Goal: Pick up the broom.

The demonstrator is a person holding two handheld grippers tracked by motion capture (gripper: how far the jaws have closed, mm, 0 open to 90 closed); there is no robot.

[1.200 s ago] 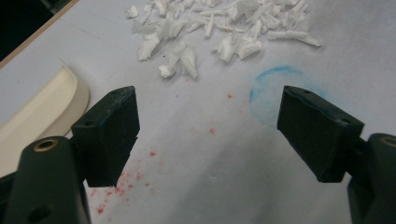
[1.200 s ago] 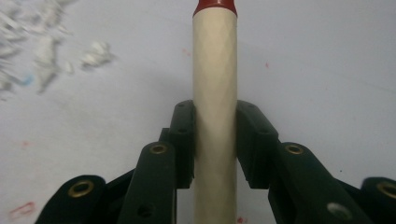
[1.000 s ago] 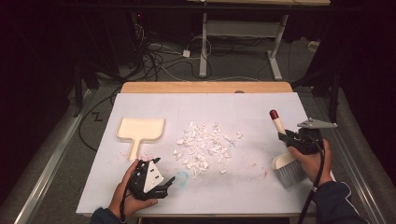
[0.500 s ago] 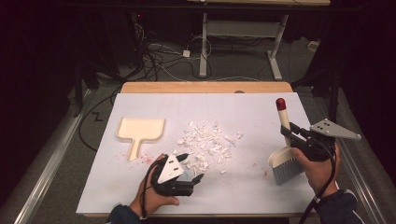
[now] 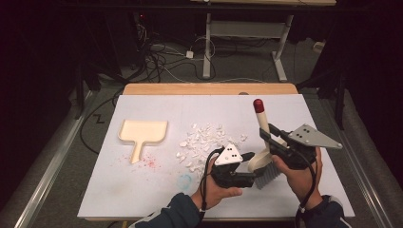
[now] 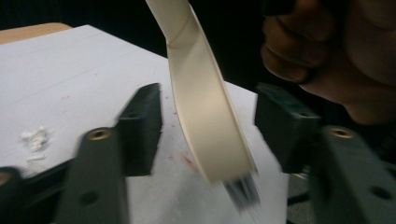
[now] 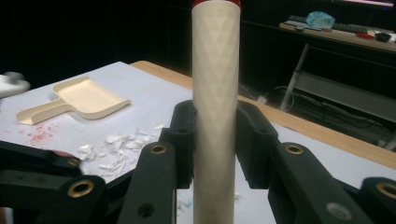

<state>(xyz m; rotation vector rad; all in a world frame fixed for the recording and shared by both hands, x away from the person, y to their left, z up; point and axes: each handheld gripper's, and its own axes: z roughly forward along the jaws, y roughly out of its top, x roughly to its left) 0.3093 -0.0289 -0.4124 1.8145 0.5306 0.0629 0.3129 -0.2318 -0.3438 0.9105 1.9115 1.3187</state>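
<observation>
Here the left gripper has just been closing its jaws; they stand half open on either side of the brush head, clear of it on both sides. Rightward, the right gripper clamps the brush's cream handle upright above the white table, beside the white scraps.

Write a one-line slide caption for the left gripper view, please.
Left gripper with jaws astride, not yet touching, the cream plastic brush head above the white table sheet.
</observation>
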